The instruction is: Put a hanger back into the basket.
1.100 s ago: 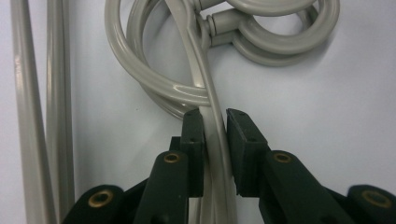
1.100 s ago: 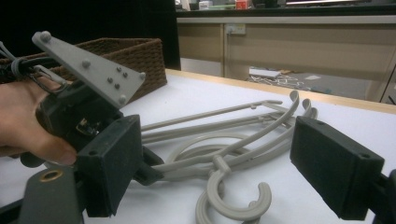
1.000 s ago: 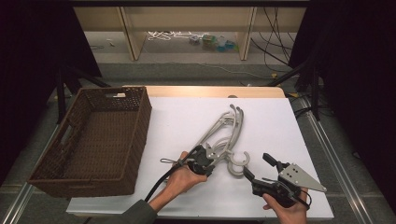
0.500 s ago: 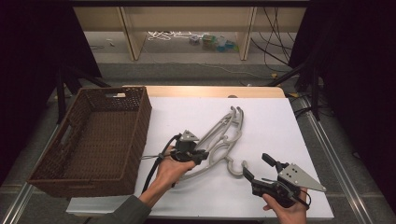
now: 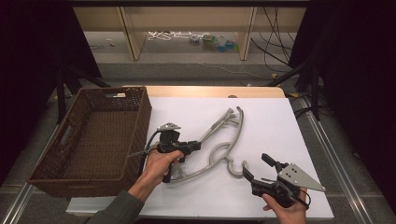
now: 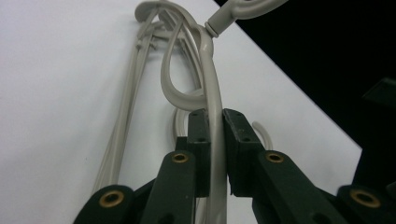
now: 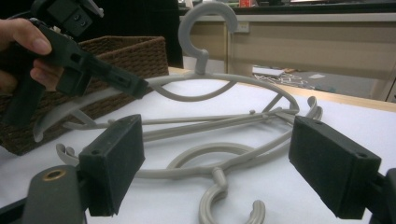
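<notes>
Several grey plastic hangers [image 5: 236, 135] lie tangled on the white table [image 5: 280, 121]. My left gripper [image 5: 195, 146] is shut on the arm of one hanger [image 6: 212, 88], whose end is raised off the table. In the right gripper view that hanger's hook [image 7: 204, 21] stands upright, with the left gripper [image 7: 133, 85] clamped just left of it. My right gripper [image 5: 256, 169] is held low at the front right, jaws wide open and nothing between them [image 7: 215, 158]. Another hanger's hook [image 7: 218, 198] lies on the table just ahead of it.
A brown wicker basket [image 5: 140, 116] stands on the left of the table, close beside the left hand. Its rim [image 7: 121, 44] shows behind the left gripper. Shelving and cables [image 5: 196, 37] sit on the floor beyond the table's far edge.
My left gripper has moved left and away, toward the basket, drawing the gripped hanger up with it. The right gripper has stayed in place, open.
</notes>
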`<state>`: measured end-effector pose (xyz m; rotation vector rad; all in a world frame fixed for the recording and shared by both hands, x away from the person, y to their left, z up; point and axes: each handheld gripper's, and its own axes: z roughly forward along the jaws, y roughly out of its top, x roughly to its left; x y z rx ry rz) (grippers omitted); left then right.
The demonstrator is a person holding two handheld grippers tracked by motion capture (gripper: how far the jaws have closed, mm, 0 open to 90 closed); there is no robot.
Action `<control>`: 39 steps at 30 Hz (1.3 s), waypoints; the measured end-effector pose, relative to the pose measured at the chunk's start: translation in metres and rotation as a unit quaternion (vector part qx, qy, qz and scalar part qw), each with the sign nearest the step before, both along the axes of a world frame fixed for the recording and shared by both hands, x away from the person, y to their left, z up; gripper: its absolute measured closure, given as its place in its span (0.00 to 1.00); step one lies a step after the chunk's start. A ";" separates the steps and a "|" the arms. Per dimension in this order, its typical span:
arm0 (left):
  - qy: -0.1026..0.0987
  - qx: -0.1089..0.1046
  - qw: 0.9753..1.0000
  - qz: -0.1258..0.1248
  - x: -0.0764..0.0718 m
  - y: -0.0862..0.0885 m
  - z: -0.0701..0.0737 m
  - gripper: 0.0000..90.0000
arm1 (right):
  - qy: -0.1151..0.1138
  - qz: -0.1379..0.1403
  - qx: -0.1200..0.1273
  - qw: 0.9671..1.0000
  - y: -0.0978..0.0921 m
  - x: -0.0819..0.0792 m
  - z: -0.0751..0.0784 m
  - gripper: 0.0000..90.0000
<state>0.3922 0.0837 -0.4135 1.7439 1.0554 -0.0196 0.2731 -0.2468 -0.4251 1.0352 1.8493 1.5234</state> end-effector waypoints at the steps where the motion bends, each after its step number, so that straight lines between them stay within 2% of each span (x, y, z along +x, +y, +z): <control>1: -0.001 -0.002 1.000 0.000 0.000 0.002 0.001 0.91 | 0.000 0.004 0.004 1.000 0.001 0.000 -0.001 0.21; 3: -0.003 -0.017 1.000 0.004 0.001 0.005 0.005 0.91 | 0.003 0.005 0.005 1.000 0.001 0.000 -0.001 0.21; 6: -0.010 -0.026 1.000 0.007 0.001 0.011 0.014 0.91 | -0.002 0.004 0.002 1.000 0.001 0.001 -0.001 0.21; 7: -0.011 -0.035 0.999 0.006 0.002 0.014 0.017 0.91 | 0.003 0.005 0.004 1.000 0.001 0.000 -0.001 0.21; 12: -0.020 -0.044 0.999 0.011 0.002 0.022 0.027 0.91 | 0.002 0.003 0.002 1.000 0.001 0.000 -0.001 0.21; 13: -0.022 -0.054 0.998 0.015 0.002 0.024 0.030 0.91 | 0.005 0.004 0.003 1.000 0.001 0.000 -0.001 0.21; 16: -0.024 -0.055 0.998 0.022 0.003 0.029 0.036 0.91 | 0.002 0.003 0.003 1.000 0.001 0.001 -0.001 0.21; 18: -0.028 -0.063 0.997 0.027 0.003 0.034 0.040 0.91 | 0.005 0.007 0.006 1.000 0.001 0.001 -0.002 0.21; 19: -0.029 -0.070 0.997 0.030 0.003 0.037 0.044 0.91 | 0.007 0.003 0.000 1.000 0.000 0.000 -0.001 0.21; 20: -0.032 -0.073 0.996 0.032 0.002 0.040 0.046 0.91 | 0.002 0.003 0.007 1.000 0.001 0.001 -0.002 0.21; 22: -0.035 -0.082 0.995 0.035 0.000 0.045 0.052 0.91 | 0.004 -0.001 0.002 1.000 0.000 0.001 -0.002 0.21; 29: -0.066 -0.084 0.993 0.044 -0.009 0.070 0.082 0.91 | 0.004 -0.002 0.001 1.000 0.001 0.001 -0.002 0.21; 31: -0.076 -0.079 0.993 0.048 -0.012 0.080 0.092 0.91 | -0.003 0.003 0.013 1.000 0.002 0.002 -0.003 0.21; 33: -0.085 -0.076 0.992 0.051 -0.014 0.089 0.098 0.91 | 0.006 -0.001 0.000 1.000 0.001 0.001 -0.002 0.21; 35: -0.096 -0.071 0.991 0.057 -0.017 0.102 0.106 0.91 | 0.004 -0.003 0.002 1.000 0.001 0.001 -0.002 0.21; 36: -0.114 -0.059 0.990 0.060 -0.016 0.107 0.108 0.91 | 0.005 -0.002 0.001 1.000 0.001 0.001 -0.002 0.21; 39: -0.098 -0.065 0.990 0.073 -0.024 0.124 0.114 0.91 | 0.007 0.002 0.005 1.000 0.001 0.001 -0.002 0.21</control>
